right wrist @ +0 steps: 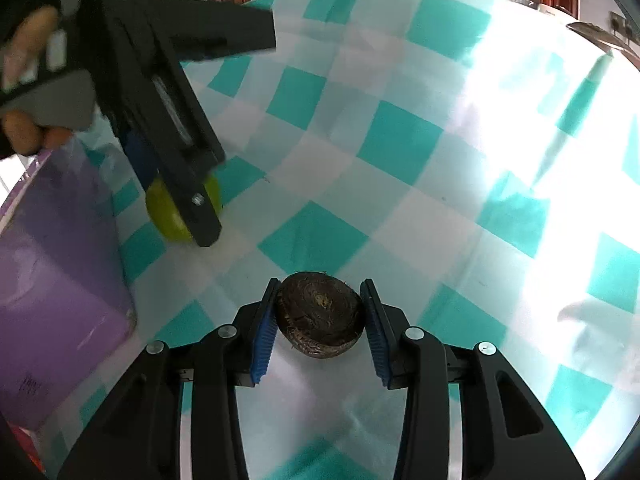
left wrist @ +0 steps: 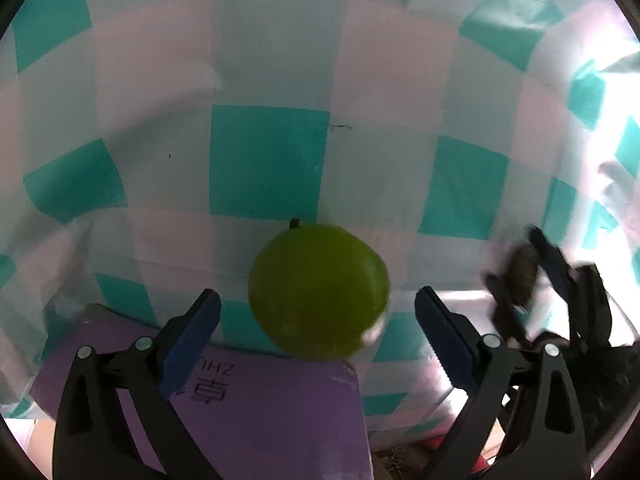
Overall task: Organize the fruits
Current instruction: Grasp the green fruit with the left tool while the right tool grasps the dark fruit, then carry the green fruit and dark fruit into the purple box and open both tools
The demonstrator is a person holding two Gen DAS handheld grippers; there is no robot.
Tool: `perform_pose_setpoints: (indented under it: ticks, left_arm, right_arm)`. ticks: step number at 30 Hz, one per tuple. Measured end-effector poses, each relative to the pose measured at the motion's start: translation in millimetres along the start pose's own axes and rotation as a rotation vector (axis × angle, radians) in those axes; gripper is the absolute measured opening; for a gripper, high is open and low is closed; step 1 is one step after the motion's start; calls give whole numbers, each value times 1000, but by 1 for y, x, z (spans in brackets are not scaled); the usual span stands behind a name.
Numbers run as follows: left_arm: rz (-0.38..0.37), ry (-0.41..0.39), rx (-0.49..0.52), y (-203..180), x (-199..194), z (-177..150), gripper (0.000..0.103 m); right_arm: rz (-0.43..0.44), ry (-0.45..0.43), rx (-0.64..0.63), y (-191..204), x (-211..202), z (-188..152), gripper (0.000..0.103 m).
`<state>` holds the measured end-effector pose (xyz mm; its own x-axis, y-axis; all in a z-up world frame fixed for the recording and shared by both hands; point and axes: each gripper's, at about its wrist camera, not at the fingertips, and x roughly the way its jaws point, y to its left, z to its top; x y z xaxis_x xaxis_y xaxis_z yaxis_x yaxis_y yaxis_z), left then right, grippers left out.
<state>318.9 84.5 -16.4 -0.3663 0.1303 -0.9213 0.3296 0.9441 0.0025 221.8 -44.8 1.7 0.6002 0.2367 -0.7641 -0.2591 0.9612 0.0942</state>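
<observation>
Purple box (left wrist: 256, 400): far left, on the checked cloth (left wrist: 268, 160), corner just under the green fruit.
Left gripper (left wrist: 318, 320): jaws wide apart, blue pads either side of green fruit, not touching it.
Green fruit (left wrist: 318, 292): round, stem up, sits on cloth btwn the left pads, at box edge.
Right gripper (right wrist: 318, 320): pads pressed against both sides of brown fruit, gripping it.
Brown fruit (right wrist: 320, 314): rough, dark, held just above/at cloth, right of green fruit.
</observation>
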Motion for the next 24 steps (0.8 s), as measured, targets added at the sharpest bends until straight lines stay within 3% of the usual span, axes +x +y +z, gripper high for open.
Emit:
perform_pose_setpoints:
  ticks: [2, 4, 11, 15, 17, 19, 24]
  left_arm:
    - [5, -3, -15, 0, 4, 1, 83]
    - [3, 20, -16, -2, 12, 1, 67]
    - [19, -105, -12, 2, 3, -6, 63]
    - [43, -120, 0, -1, 2, -9, 64]
    - [63, -115, -14, -2, 3, -8, 70]
    - [124, -136, -27, -8, 4, -8, 86]
    - [177, -147, -8, -18, 3, -9, 83]
  right_arm:
    - [5, -7, 20, -6, -8, -5, 40]
    - [5, -13, 35, -10, -16, -9, 40]
    - [13, -21, 60, -9, -38, -25, 40]
    - [21, -17, 86, -10, -63, -40, 40]
    - [22, -14, 87, -10, -73, -50, 40]
    - [23, -10, 84, -10, -80, -58, 40]
    - [13, -3, 102, -16, -95, -79, 40]
